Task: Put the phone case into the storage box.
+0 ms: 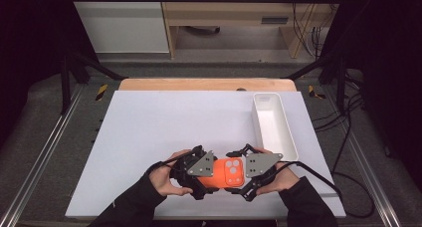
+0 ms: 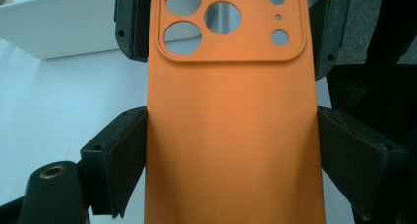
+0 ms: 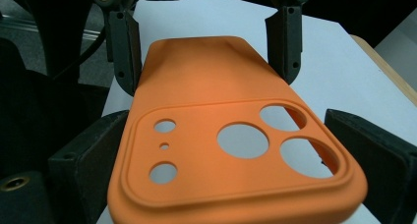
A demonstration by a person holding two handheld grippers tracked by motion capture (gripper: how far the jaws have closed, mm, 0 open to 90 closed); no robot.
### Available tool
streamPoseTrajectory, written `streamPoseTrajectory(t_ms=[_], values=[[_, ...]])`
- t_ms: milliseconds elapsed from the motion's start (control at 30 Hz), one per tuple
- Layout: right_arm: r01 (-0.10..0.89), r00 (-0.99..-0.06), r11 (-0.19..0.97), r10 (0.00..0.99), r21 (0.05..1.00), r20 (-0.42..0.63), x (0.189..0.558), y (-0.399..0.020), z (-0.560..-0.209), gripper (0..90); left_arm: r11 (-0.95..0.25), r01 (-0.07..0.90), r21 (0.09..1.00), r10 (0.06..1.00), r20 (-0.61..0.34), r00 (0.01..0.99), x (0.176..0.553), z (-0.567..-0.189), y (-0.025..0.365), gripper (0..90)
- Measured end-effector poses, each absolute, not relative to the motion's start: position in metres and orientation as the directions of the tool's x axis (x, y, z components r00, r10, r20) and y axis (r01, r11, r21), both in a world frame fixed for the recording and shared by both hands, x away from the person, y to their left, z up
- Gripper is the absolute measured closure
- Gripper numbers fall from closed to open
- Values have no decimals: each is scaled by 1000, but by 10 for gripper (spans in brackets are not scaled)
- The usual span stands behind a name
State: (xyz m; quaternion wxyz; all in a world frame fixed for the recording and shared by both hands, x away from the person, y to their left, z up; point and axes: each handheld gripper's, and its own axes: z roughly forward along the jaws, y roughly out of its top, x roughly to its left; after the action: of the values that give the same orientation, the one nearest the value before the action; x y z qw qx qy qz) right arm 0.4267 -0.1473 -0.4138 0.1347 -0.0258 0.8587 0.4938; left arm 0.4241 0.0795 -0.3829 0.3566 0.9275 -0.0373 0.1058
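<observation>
Left gripper [image 1: 200,173] is clamping the plain end of the orange phone case [image 1: 225,173], jaws set wide across its width; in the left gripper view its pads are bearing on both long edges of the case [image 2: 231,126].

Case is hanging just above the white table [image 1: 149,127], near the 6 o'clock edge, long axis running 9 to 3 o'clock between the two hands, camera cutouts sitting at the 3 o'clock end.

Right gripper [image 1: 251,174] is straddling that cutout end, and neither hand is nearer, since each is sitting on its own end. In the right gripper view its left jaw is meeting the case [image 3: 231,150] edge, while a gap is showing at the right jaw: open, nothing gripped.

Judgement: the next move is hinging on that 9-to-3 axis, with the right jaws squeezing across the width.

White bin [image 1: 272,125] is sitting at 1 o'clock from the case, well apart.
</observation>
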Motion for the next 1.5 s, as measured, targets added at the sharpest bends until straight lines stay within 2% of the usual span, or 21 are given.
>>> streamPoseTrajectory(t_ms=[733,1500], values=[[-213,-966,501,23,839,-259,425,-146,-416,146,-750,-149,645,-18,206,978,424,-387,79,154],[-148,-985,505,4,850,-173,428,-148,-414,164,-742,-113,661,-21,145,989,426,-389,79,149]])
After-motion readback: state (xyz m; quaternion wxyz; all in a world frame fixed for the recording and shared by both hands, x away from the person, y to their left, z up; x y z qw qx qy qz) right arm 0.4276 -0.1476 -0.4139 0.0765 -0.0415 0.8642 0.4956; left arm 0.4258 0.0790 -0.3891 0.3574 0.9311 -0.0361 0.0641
